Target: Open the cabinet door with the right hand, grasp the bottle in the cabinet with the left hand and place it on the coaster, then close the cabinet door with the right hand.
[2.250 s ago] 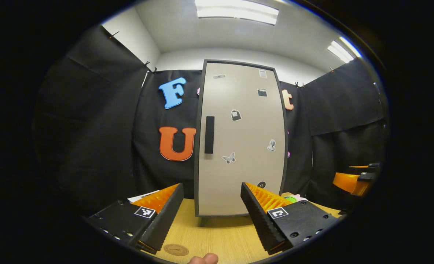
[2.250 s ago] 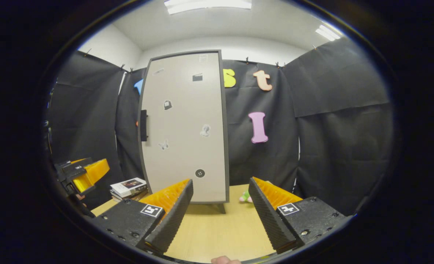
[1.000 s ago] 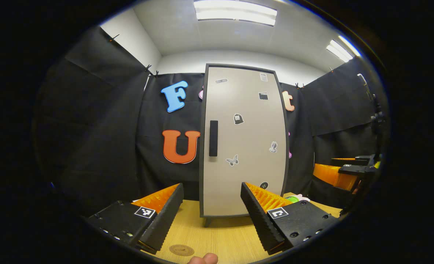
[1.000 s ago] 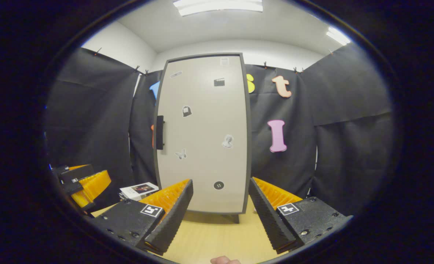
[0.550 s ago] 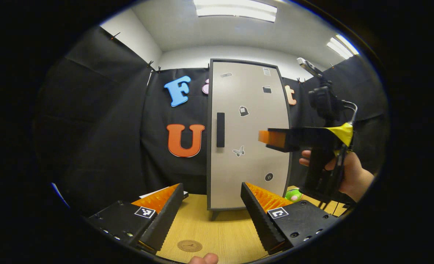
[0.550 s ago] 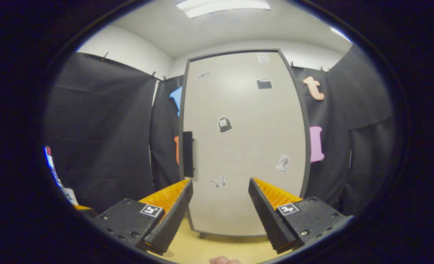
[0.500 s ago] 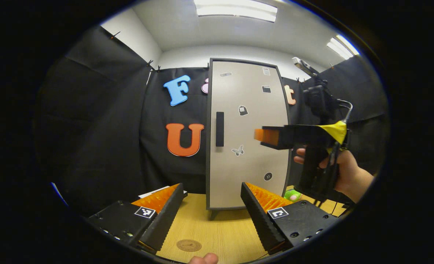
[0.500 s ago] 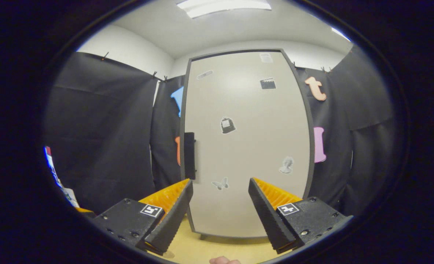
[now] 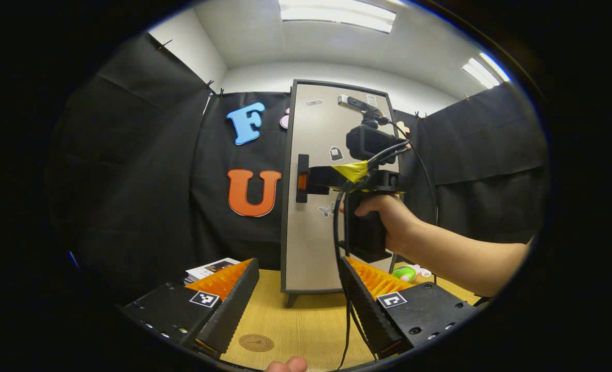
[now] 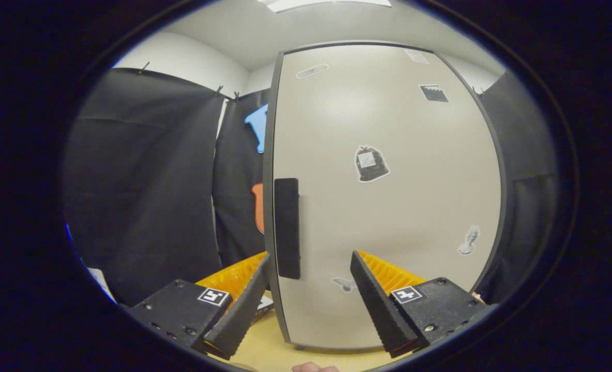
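Cabinet door (image 10: 388, 196): closed; our right gripper (image 10: 308, 289), fingers apart, has advanced to the handle (image 10: 287, 227); left gripper (image 9: 298, 305) waits open.

The right tongs (image 9: 302, 182) have moved in from the right edge of the left gripper view to the door handle (image 10: 287, 227), jaws apart around it.

Bright, even light from ceiling panels (image 9: 337, 13) above the cabinet door (image 10: 383, 196) leaves a soft sheen high on the door and a faint shadow on the counter (image 9: 306, 323) beneath it, with sharp focus throughout and strong fisheye bowing of the door's edges.
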Action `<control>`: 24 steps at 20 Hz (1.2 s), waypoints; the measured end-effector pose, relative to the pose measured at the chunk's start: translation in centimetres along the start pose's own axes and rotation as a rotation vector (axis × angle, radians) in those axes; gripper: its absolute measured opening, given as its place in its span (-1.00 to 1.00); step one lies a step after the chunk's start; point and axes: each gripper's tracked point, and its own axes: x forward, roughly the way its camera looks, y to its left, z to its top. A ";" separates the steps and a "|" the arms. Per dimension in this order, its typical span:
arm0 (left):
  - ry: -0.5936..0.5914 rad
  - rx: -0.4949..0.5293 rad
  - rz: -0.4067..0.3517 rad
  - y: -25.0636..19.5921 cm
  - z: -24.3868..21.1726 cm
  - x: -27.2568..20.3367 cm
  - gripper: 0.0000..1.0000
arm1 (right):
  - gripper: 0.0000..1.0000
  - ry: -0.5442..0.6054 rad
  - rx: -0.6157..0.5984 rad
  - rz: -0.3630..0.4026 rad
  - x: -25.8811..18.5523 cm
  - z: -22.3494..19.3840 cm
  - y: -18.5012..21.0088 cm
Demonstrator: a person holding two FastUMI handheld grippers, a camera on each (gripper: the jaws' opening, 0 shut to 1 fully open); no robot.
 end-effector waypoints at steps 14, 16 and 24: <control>-0.010 0.001 0.022 1.6 0.1 0.4 0.90 | 0.40 0.047 0.009 -0.068 5.4 0.0 1.2; -0.012 -0.001 0.025 1.9 0.1 0.4 0.90 | 0.12 0.054 0.007 -0.055 5.5 -0.1 1.6; -0.007 -0.011 0.029 2.6 0.0 0.5 0.90 | -0.49 0.054 -0.028 -0.064 5.7 -0.1 1.6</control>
